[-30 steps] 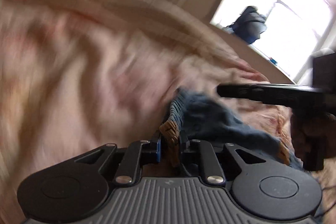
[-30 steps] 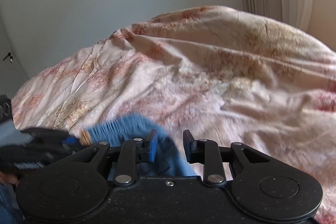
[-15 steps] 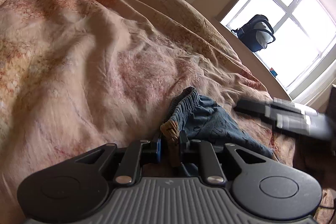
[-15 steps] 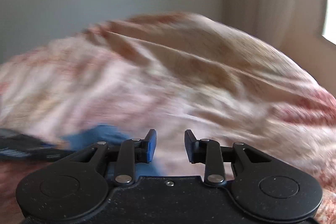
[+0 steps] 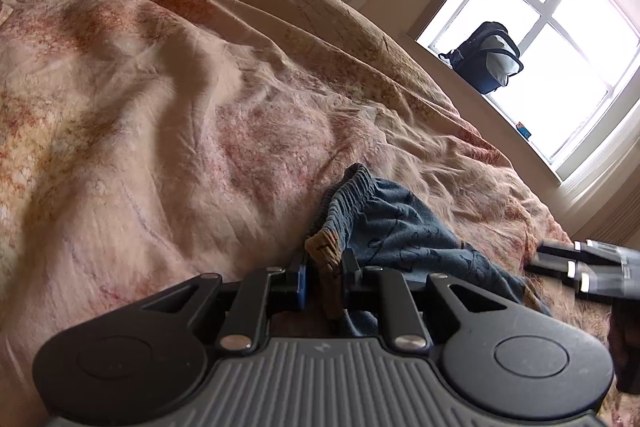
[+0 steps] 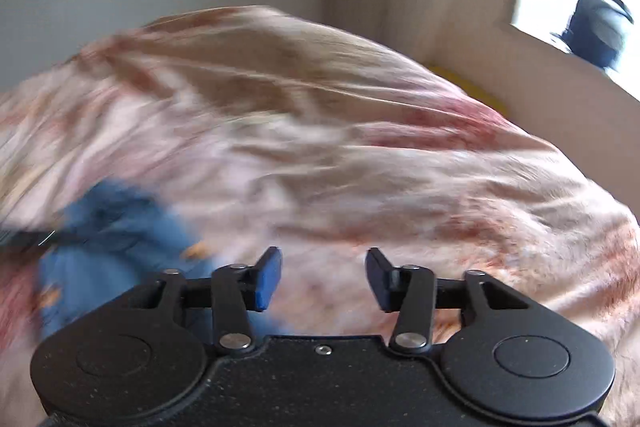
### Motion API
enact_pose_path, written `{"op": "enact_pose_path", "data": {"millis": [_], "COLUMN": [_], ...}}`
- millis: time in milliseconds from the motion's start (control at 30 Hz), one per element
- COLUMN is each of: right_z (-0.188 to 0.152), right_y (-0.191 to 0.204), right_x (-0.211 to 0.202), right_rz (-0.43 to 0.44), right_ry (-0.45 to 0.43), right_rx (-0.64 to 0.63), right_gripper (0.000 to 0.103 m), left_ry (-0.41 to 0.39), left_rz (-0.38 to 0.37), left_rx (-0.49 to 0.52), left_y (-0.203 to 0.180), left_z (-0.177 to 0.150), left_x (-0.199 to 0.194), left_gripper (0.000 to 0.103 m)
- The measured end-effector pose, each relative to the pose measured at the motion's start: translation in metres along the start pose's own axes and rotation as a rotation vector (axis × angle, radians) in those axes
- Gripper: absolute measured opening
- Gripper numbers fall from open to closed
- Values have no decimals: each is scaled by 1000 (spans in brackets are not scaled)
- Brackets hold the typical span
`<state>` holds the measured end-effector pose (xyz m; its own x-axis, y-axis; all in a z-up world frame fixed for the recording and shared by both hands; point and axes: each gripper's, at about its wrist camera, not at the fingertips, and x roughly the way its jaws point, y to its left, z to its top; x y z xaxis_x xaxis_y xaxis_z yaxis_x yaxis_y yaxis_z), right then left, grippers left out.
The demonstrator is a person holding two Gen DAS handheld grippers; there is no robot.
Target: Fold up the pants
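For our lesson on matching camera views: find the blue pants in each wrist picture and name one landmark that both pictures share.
Left wrist view: the blue pants lie lower centre on the bedspread, an edge pinched in the left gripper.
Right wrist view: the pants show blurred at lower left, beside the open right gripper.
Shared landmark: the dark bag on the windowsill, at upper right in both.

Daylight, from window (image 5: 560, 39) at upper right, overexposed. Soft shadows in bedspread (image 5: 168, 115) folds. Left view sharp; right view motion-blurred throughout. Fisheye bending, dark vignette at corners.
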<state>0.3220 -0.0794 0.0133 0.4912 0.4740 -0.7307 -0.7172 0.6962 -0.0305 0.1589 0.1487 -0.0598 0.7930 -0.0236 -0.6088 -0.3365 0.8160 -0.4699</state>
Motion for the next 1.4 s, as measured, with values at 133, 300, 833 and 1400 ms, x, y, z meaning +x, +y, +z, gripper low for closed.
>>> {"op": "enact_pose_path", "data": {"millis": [133,300,833,1400], "right_z": [-30,-46,-167,-223], "right_y": [6,-44,74,-42], "right_x": [22,6,-92,-235], "right_rz": [-152,-232,-372,-516], "right_ry": [126,54,-136,-395], "right_rx": [-64,162,1,411], "right_gripper": [60,78,102,102], "left_ry": [-10,-37,-282,-105], "left_rz": [6,42,-6,-371], "left_rx": [5,73,384,1056], "left_y": [-1,-11,-103,-318], "left_z": [-2,-6,-12,-166], "left_x": [0,1,-69,-89], "left_gripper": [18,18,18,19]}}
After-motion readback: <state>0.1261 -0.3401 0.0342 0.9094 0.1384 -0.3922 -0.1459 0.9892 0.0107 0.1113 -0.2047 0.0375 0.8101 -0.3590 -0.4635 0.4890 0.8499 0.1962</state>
